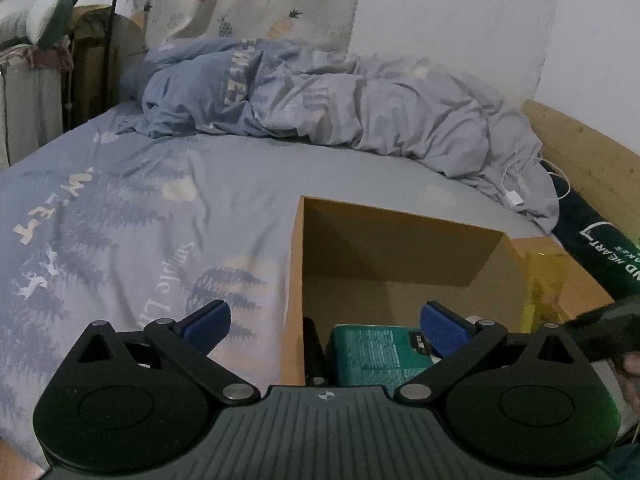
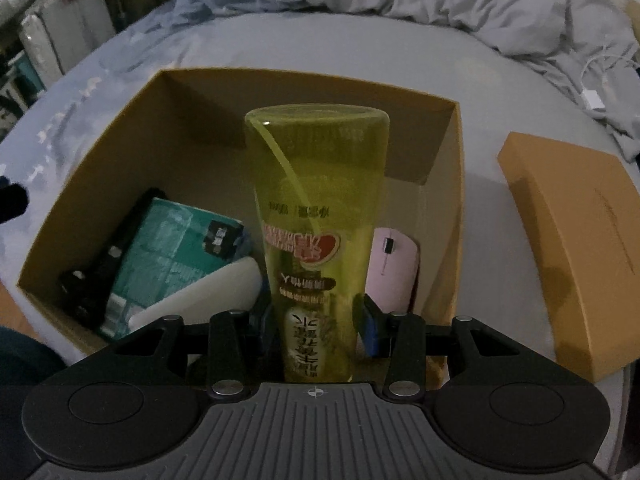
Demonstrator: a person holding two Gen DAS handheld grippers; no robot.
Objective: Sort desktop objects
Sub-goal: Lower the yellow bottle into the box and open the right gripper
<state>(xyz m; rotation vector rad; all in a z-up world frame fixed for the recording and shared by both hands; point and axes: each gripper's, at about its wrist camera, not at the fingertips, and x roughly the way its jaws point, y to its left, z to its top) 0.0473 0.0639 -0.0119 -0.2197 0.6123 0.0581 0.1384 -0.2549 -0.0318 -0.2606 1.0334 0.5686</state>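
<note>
Far half of cardboard box (image 2: 444, 152) floor bare, room there. Near half crowded: teal box (image 2: 168, 256), black thing (image 2: 100, 272), white roll (image 2: 216, 288), pink mouse (image 2: 394, 268). Lid (image 2: 572, 240) lies right of box.

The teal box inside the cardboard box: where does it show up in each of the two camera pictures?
Left wrist view: the teal box lies at the bottom centre, inside the cardboard box, partly hidden behind the open left tool.
Right wrist view: the teal box lies at lower left, left of the yellow bottle.
Shared landmark: the cardboard box.
</note>
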